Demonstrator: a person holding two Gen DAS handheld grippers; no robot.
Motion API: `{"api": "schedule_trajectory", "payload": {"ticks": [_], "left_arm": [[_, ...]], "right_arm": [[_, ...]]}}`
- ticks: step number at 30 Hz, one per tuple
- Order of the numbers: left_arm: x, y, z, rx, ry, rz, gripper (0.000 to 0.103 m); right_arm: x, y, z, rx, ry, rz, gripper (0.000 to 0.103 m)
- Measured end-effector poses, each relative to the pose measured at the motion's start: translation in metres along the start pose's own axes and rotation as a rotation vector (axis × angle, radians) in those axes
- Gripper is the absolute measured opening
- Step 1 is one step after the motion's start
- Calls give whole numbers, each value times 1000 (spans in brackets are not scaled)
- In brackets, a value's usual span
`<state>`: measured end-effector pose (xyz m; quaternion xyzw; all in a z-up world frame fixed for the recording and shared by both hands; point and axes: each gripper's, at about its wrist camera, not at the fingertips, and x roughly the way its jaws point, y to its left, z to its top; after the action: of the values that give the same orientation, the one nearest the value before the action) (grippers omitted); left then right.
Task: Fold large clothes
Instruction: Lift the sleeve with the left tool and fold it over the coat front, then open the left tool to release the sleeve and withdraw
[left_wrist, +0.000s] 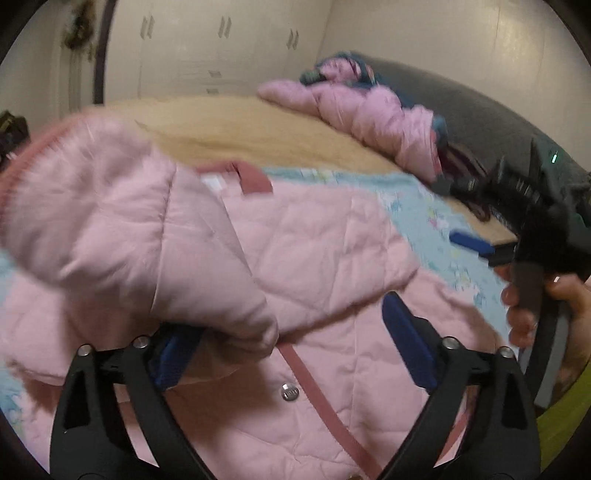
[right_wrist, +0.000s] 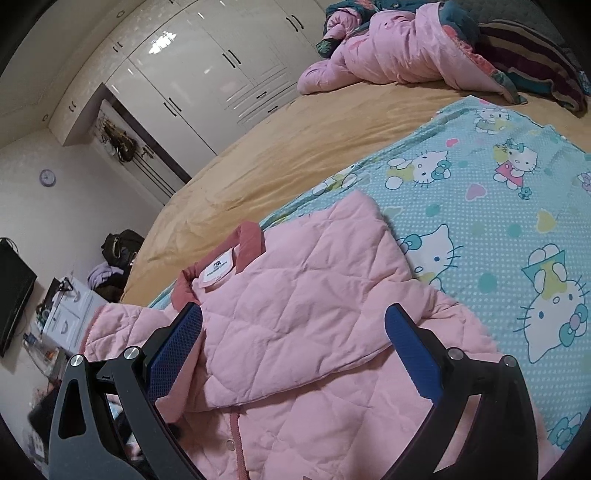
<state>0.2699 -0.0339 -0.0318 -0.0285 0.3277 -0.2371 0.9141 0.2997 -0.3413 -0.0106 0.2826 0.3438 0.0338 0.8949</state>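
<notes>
Evidently soft, puffy, light pink quilted jacket (right_wrist: 295, 314); best pinched at hem or sleeve cuff; left gripper (left_wrist: 291, 343) and right gripper (right_wrist: 295, 347) both spread, holding nothing.

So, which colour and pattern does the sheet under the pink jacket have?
The sheet is light teal with white dots and Hello Kitty cartoon figures; the right wrist view shows it best, beneath the jacket.

Two wrist views, both low over the bed and looking along your fingers.
Your left camera sits close above the jacket (left_wrist: 314, 251), facing the wardrobe (left_wrist: 221, 48); your right one hangs just beside it, angled likewise. Both share jacket, sheet (right_wrist: 498, 206) and wardrobe.
</notes>
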Motion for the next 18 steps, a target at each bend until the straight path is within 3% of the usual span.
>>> {"api": "schedule_trajectory", "payload": {"ticks": [3, 5, 7, 8, 9, 11, 16, 17, 18], "left_arm": [[-24, -8, 7, 48, -148, 58, 91], [-29, -13, 10, 69, -193, 30, 90], [-20, -17, 11, 74, -164, -21, 68], [-11, -18, 10, 67, -130, -63, 47], [-5, -19, 10, 58, -103, -96, 33], [14, -21, 4, 30, -29, -159, 19], [21, -34, -3, 37, 6, -203, 19], [15, -34, 0, 26, -10, -210, 27], [8, -33, 4, 13, -24, -215, 46]], "right_arm": [[-3, -5, 2, 13, -9, -1, 99], [-6, -8, 4, 25, -19, 1, 99], [-9, -13, 6, 35, -29, 1, 99], [-11, -15, 7, 40, -34, 2, 99], [-13, -18, 9, 45, -40, 2, 99], [-17, -24, 12, 58, -49, -2, 99], [-23, -40, 18, 102, -67, -9, 99], [-23, -41, 19, 106, -68, -6, 99], [-23, -41, 19, 105, -63, 0, 99]]}}
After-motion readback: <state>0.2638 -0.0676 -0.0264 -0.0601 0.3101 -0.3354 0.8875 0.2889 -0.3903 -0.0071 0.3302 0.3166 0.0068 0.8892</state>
